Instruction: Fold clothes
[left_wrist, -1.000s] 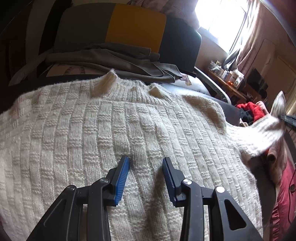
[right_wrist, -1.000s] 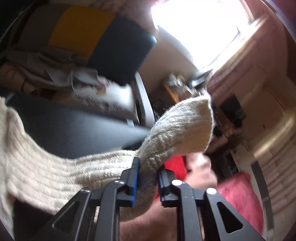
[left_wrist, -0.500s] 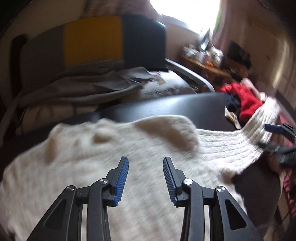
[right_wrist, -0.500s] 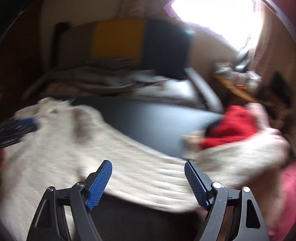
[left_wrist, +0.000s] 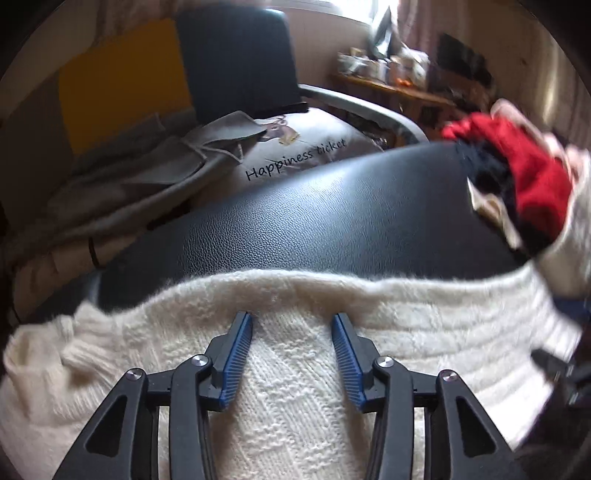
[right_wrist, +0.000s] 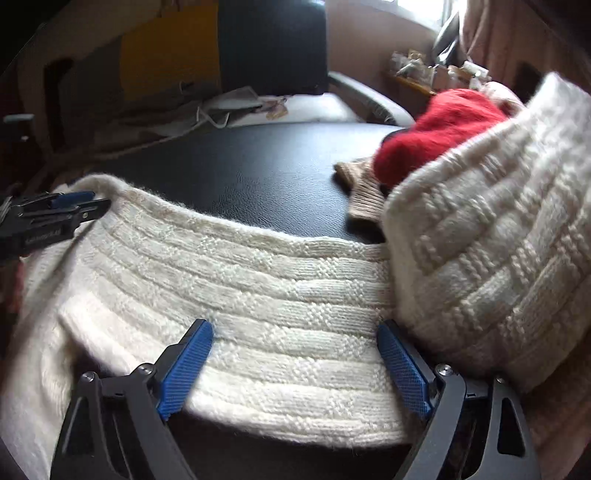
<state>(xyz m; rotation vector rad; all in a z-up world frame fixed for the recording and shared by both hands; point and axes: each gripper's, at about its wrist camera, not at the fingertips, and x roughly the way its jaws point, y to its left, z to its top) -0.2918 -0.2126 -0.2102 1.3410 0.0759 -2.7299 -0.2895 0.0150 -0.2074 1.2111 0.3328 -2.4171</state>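
Where the black leather surface (right_wrist: 266, 166) curves across both views, the cream knit sweater (right_wrist: 280, 302) lies spread over its near side, one part bunched up beside a red garment (right_wrist: 439, 129) at the surface's right end. Over the sweater, the right gripper (right_wrist: 295, 354) is opening wide, nothing pinched. The left gripper (left_wrist: 291, 343) is opening too, pads clear of the knit.

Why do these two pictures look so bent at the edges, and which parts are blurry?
Both views are fisheye, so edges curve and corners go black. Left wrist view: the red garment at right is smeared, the cream sweater sharp. Right wrist view: the window glares white.
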